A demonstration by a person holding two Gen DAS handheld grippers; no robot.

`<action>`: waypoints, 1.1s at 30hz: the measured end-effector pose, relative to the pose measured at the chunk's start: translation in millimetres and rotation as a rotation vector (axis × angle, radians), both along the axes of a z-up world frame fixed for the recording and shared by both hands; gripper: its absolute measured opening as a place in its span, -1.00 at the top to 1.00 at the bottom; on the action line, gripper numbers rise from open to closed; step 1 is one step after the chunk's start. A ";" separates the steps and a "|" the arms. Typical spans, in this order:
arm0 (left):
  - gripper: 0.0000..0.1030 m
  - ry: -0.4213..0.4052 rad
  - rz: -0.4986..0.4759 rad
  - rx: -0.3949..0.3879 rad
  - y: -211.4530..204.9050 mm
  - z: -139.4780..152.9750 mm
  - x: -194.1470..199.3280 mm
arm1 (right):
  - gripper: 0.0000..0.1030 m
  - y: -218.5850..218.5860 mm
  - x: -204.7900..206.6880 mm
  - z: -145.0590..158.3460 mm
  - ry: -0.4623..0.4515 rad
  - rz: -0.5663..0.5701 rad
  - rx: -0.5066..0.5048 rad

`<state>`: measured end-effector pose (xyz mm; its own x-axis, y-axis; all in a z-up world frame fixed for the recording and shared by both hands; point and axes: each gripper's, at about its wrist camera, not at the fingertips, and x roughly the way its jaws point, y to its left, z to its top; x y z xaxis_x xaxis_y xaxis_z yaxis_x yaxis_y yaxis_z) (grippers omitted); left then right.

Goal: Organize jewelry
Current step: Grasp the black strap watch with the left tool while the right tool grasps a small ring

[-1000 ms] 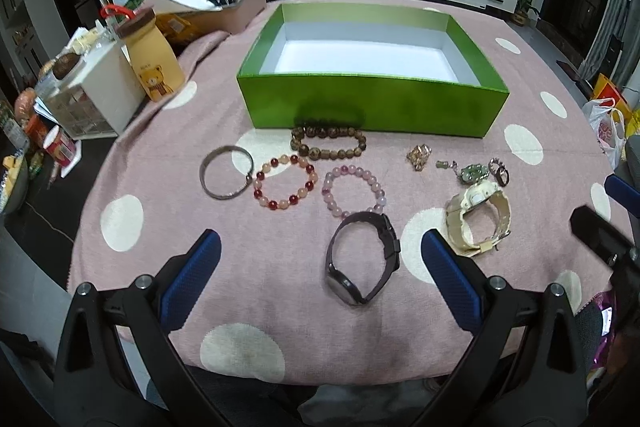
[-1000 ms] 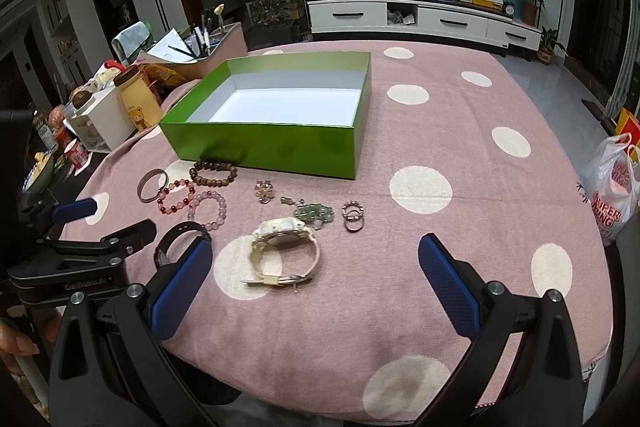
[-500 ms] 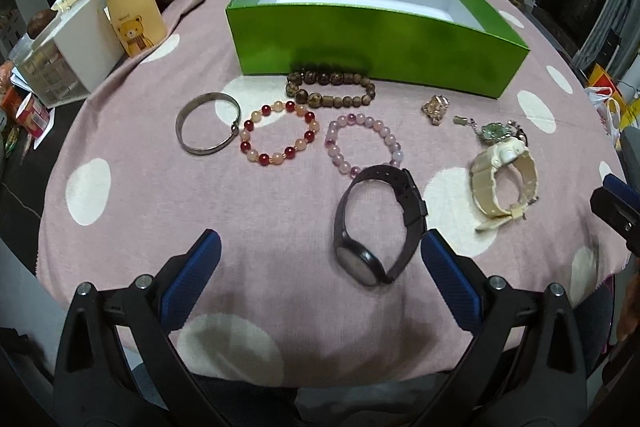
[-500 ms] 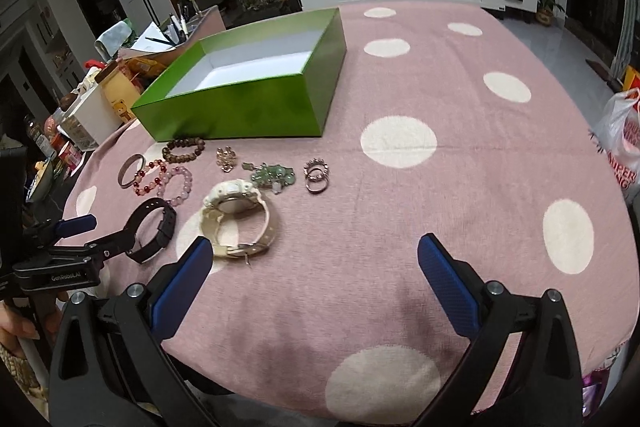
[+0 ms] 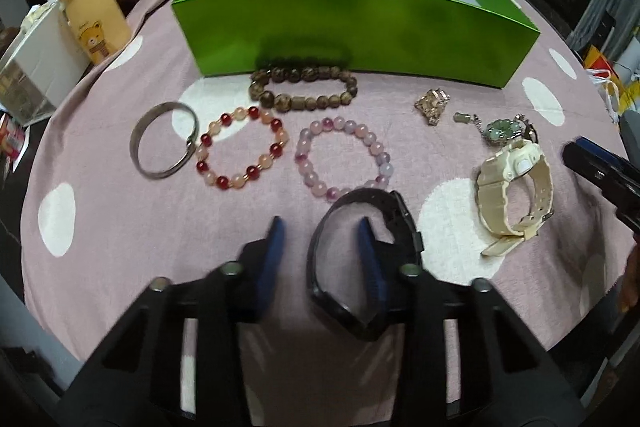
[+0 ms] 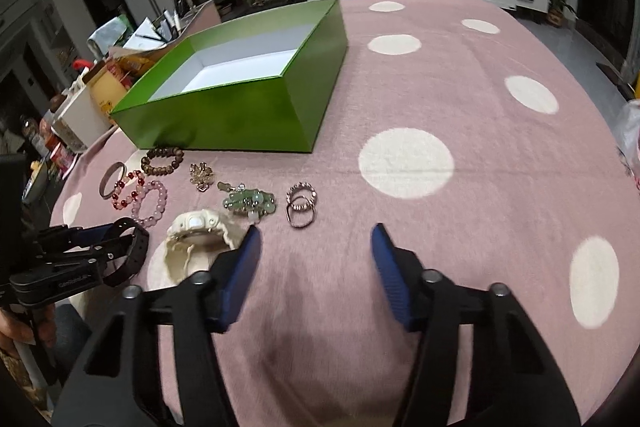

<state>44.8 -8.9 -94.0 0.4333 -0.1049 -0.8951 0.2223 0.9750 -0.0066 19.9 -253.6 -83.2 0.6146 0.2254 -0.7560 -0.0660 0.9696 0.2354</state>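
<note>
Closing on the black wristband (image 5: pixel 362 259), the left gripper (image 5: pixel 320 239) has its jaws narrowed to a small gap. One blue pad sits inside the loop and the other outside, so the band's left side lies between them, though no firm press shows yet. The strap is thin and curved, so it could slip out or twist as the pads meet, and the pink bead bracelet (image 5: pixel 344 157) touching its far edge might be dragged along.

Further right, the right gripper (image 6: pixel 316 247) is about half spread and also closing, with only bare tablecloth (image 6: pixel 440 107) between its pads. Its left finger rests just beside the cream watch (image 6: pixel 192 243) and could nudge it.

The green box (image 5: pixel 360 27), still empty, stands behind the row of jewelry.
</note>
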 end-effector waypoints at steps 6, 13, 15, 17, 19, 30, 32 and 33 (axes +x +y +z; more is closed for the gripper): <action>0.85 -0.020 -0.031 -0.017 -1.2 -0.6 1.3 | 0.28 11.3 15.5 -12.0 0.023 0.058 -0.031; 0.90 -0.034 -0.036 -0.062 2.4 2.1 2.0 | 0.51 20.0 26.5 -14.1 0.002 0.083 -0.101; 0.90 -0.036 -0.037 -0.071 3.0 2.9 2.2 | 0.63 20.6 27.1 -14.3 0.002 0.086 -0.114; 0.90 -0.040 -0.038 -0.080 3.5 3.2 2.5 | 0.63 20.5 26.1 -14.7 -0.003 0.087 -0.124; 0.91 -0.042 -0.036 -0.089 2.8 4.3 0.9 | 0.63 20.2 25.4 -14.6 -0.006 0.080 -0.121; 0.92 -0.131 -0.032 -0.140 8.3 41.9 -2.0 | 0.63 6.2 4.9 30.4 -0.123 0.045 -0.070; 0.92 -0.152 -0.033 -0.141 8.2 51.8 3.3 | 0.63 8.9 5.6 41.2 -0.152 0.057 -0.069; 0.92 -0.167 -0.033 -0.142 6.7 59.1 8.6 | 0.63 11.5 7.4 47.6 -0.173 0.063 -0.070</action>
<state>53.4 -2.2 -34.8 0.5683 -0.2414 -0.7866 0.2640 0.9590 -0.1036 27.3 -242.0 -35.6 0.7227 0.2184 -0.6558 -0.1608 0.9759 0.1478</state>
